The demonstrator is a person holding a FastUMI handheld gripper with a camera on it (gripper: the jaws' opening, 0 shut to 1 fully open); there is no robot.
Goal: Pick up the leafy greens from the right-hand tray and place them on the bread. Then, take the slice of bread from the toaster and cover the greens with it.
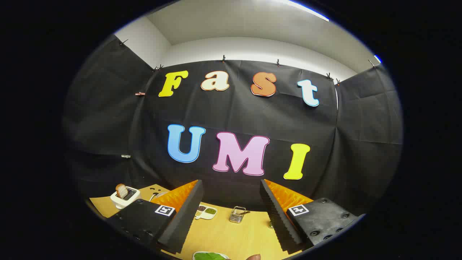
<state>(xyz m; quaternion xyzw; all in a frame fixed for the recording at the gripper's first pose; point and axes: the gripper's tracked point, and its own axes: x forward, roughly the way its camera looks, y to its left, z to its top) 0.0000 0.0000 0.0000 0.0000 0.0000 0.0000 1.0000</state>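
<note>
My gripper (231,213) rides high above the wooden table (231,236), its two fingers (182,220) spread wide apart with nothing between them. Each finger carries a small square black-and-white marker tag on its black housing; the patterns are coded blocks, not words I can read. The inner faces are ribbed black pads backed with orange.

Looking for labels on the table things, I find none legible: everything is too small from here.

The toaster (124,196) sits well off beyond my left finger, white, with a slice of bread (121,190) standing up out of its slot. The leafy greens (210,256) lie on a white tray (196,255), close under me between the fingers. Just beside that tray a fingertip (253,257) of a person pokes in.

Ahead, between the fingers, I see a white divided dish (205,212) holding dark and green fillings, and near it to the right a small wire rack (237,214). A round white object peeks from behind my left finger; I cannot tell what it is.
</note>
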